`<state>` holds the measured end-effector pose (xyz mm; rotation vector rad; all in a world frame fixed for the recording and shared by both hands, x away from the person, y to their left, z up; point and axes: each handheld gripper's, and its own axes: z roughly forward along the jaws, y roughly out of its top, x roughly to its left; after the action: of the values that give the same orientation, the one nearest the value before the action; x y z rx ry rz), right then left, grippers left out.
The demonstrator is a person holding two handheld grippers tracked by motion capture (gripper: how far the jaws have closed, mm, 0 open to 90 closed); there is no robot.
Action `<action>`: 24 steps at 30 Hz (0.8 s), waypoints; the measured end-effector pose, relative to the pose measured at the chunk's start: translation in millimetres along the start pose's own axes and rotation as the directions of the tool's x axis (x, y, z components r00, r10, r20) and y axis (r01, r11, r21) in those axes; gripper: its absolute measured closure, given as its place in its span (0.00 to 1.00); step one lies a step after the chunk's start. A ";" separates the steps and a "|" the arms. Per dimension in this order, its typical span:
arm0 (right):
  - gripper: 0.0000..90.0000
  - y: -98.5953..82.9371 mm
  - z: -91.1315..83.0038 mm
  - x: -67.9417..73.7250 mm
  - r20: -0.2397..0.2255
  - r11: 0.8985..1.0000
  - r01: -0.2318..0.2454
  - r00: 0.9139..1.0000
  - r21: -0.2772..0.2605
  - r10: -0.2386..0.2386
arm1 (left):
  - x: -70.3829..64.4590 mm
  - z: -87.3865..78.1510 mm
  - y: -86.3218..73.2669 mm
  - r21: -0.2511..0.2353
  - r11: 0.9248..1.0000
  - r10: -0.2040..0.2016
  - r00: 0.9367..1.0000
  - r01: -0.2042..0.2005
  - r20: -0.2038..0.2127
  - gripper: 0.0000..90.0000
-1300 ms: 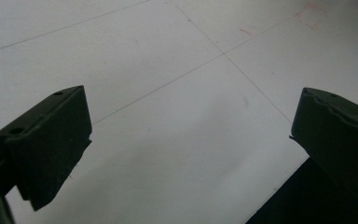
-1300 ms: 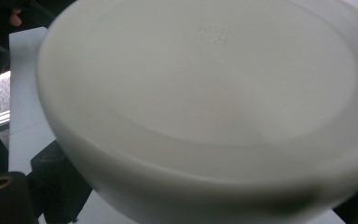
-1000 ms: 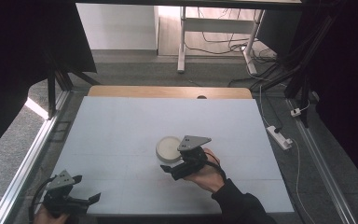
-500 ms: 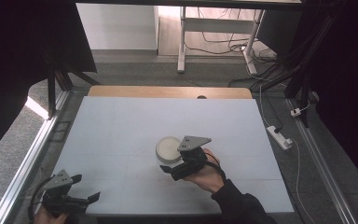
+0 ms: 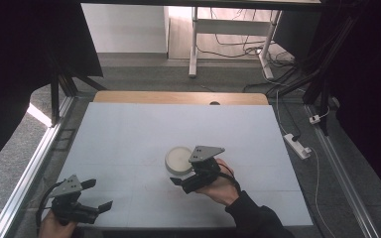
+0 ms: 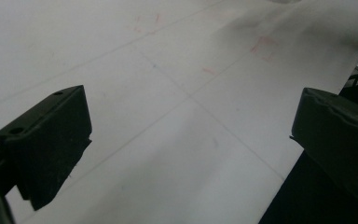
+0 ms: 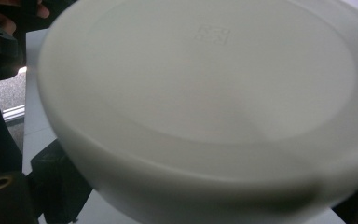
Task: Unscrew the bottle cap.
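Little changed over the last second: right claw (image 5: 181, 182) still parked against the white bowl (image 5: 179, 159), jaws flanking its near wall, grip not confirmable. Left claw (image 5: 99, 194) idle, jaws apart over bare worktop (image 5: 129, 129); lift seemingly pending.

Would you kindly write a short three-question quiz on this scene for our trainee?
1. True or false: the left gripper holds the white bowl.
2. Which gripper is at the bowl: A left, B right?
3. Fill in: the left gripper's jaws stand ____ over the table.

Key: 1 false, its jaws are apart with nothing between them. 2 B, the right gripper, a jaw on each side of the bowl. 3 open.
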<state>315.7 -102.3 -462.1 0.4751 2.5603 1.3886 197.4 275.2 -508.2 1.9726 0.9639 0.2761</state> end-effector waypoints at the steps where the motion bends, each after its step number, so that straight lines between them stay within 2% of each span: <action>1: 0.08 0.0 0.0 0.2 -0.001 1.000 0.001 1.000 0.000 -0.001 | 0.0 0.0 0.0 0.000 1.000 0.000 1.000 0.000 0.000 0.00; 4: 0.08 0.4 -0.4 0.6 -0.004 1.000 0.002 1.000 -0.005 -0.002 | -2.7 3.0 6.9 -0.017 1.000 0.026 1.000 -0.025 0.013 0.00; 6: 0.08 0.7 -0.9 0.7 -0.005 1.000 0.003 1.000 -0.006 -0.003 | -4.9 6.3 13.9 -0.038 0.999 0.038 0.998 -0.036 0.040 0.00; 11: 0.08 1.0 -1.6 0.8 -0.008 1.000 0.006 1.000 -0.008 -0.006 | -7.4 13.8 26.6 -0.051 0.997 0.068 0.996 -0.065 0.050 0.00; 19: 0.08 1.1 -1.2 1.3 -0.012 1.000 0.010 1.000 -0.005 -0.010 | -10.0 23.4 49.4 -0.052 0.995 0.094 0.993 -0.090 0.077 0.00; 24: 0.08 1.4 -1.0 2.2 -0.015 1.000 0.014 1.000 -0.004 -0.014 | -12.6 33.9 73.2 -0.045 0.991 0.126 0.987 -0.122 0.098 0.00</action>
<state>313.6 -101.5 -460.5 0.4462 2.5675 1.3974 244.9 223.3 -466.8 1.9949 0.7672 0.2598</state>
